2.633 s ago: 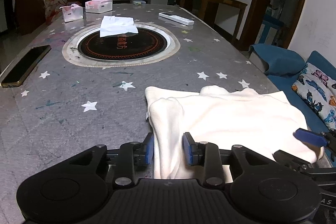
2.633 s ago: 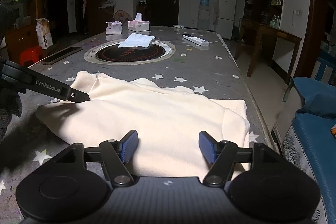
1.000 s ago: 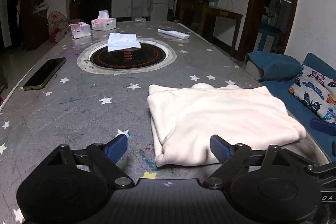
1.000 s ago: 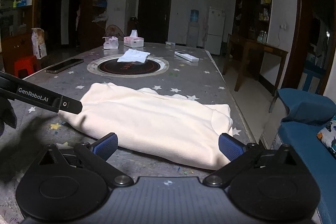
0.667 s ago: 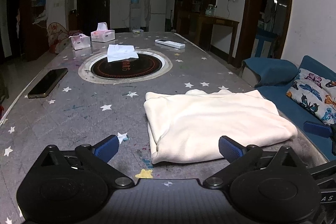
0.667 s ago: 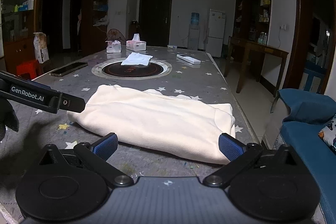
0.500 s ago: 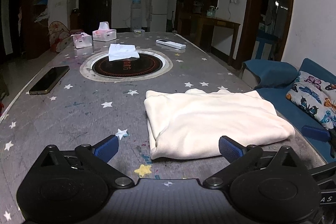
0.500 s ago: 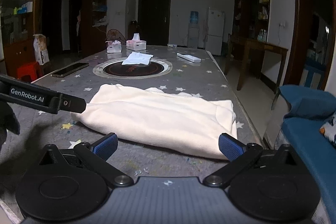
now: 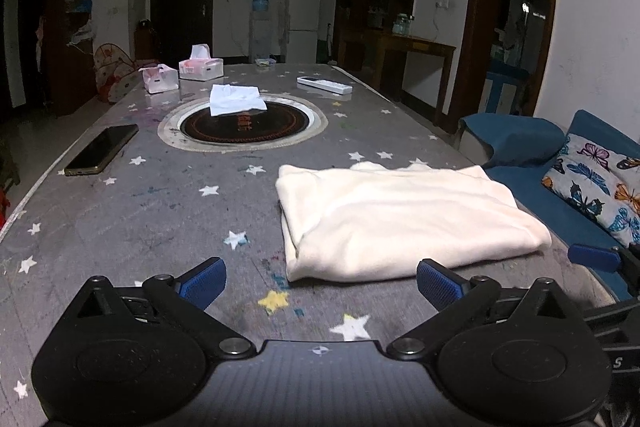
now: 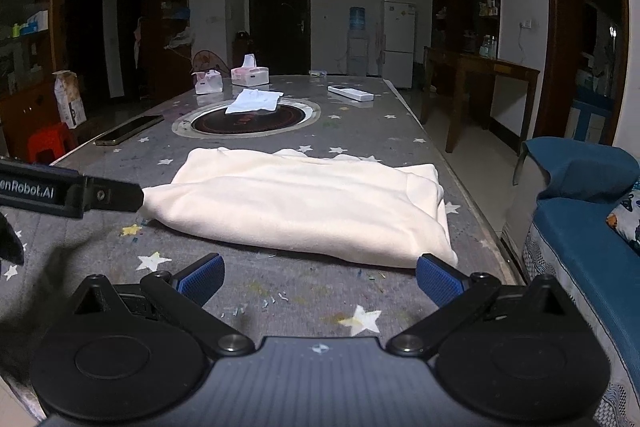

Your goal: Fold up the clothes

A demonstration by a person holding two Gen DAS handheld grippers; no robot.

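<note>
A cream garment (image 9: 404, 219) lies folded into a flat rectangle on the grey star-patterned table (image 9: 132, 211), near its right edge. My left gripper (image 9: 320, 285) hangs open above the table just short of the garment's near left corner, with nothing between its blue pads. In the right wrist view the same garment (image 10: 304, 205) lies ahead of my right gripper (image 10: 318, 281), which is open and empty, clear of the cloth's near edge. One finger of the left gripper (image 10: 80, 193) reaches in from the left beside the garment.
Farther up the table are a round black hotplate (image 9: 242, 123) with a white cloth (image 9: 236, 99) on it, a phone (image 9: 102, 149) at the left edge, two tissue boxes (image 9: 200, 67), and a remote (image 9: 324, 85). A blue sofa (image 9: 560, 187) with a butterfly cushion stands right of the table.
Both grippers have drawn back and up from the folded garment, so it now lies a little farther ahead. The left jaws went a bit wider. The garment itself stayed put.
</note>
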